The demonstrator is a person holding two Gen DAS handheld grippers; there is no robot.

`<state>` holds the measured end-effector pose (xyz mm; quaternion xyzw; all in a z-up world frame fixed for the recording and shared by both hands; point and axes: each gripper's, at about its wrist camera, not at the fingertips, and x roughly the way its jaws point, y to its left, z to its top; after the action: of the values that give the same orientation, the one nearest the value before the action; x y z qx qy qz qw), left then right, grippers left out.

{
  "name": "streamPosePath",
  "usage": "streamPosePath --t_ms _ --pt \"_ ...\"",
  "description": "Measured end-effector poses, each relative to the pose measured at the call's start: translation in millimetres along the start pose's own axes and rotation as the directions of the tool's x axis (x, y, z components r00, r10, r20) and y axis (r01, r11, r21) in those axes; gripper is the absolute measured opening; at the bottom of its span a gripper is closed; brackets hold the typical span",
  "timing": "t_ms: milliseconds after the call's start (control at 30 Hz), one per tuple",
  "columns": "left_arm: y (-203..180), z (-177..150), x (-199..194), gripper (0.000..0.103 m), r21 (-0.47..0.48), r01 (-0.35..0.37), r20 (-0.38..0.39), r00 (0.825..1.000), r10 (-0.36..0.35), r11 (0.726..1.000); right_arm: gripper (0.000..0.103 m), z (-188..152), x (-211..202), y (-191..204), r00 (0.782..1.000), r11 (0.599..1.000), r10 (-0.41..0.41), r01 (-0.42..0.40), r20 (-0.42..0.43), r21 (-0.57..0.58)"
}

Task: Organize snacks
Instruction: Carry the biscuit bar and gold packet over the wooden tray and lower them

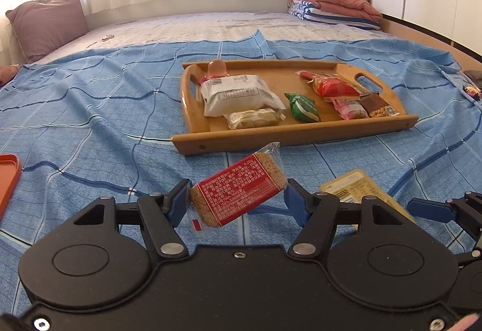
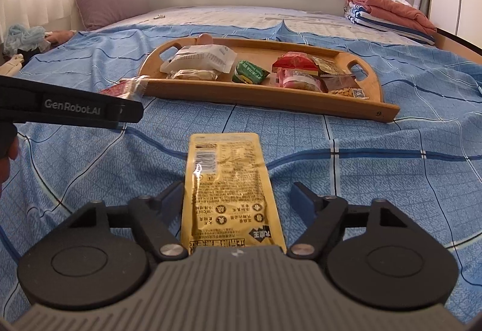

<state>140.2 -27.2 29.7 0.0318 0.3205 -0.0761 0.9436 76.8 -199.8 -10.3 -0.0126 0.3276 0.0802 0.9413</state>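
Observation:
My left gripper is shut on a clear-wrapped brown cracker packet with a red label, held tilted just above the blue checked sheet. Its black body shows at the left of the right wrist view. A flat yellow pouch lies on the sheet between the jaws of my right gripper; the left pad is at its edge and the right pad stands off it. Farther back sits a wooden tray holding several snacks: a white packet, a green one and a red one.
An orange-red flat lid lies at the left edge. A purple pillow leans at the back left, and folded blankets are stacked at the back right. The wooden bed frame runs along the right side.

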Motion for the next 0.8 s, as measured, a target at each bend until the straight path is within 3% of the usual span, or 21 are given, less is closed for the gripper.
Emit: streamPosePath --t_ms 67,367,800 --pt "2 1 -1 0.065 -0.004 -0.002 0.001 1.000 0.002 1.000 0.066 1 0 2 1.000 1.000 0.001 -0.001 0.003 -0.007" --pt "5 9 -4 0.065 -0.004 0.003 0.015 1.000 -0.003 1.000 0.065 5 -11 3 0.999 1.000 -0.008 0.007 0.049 0.021" --pt "3 47 4 0.065 0.010 0.028 0.038 0.999 -0.028 1.000 0.065 60 -16 -23 0.991 0.996 -0.047 0.037 0.125 0.080"
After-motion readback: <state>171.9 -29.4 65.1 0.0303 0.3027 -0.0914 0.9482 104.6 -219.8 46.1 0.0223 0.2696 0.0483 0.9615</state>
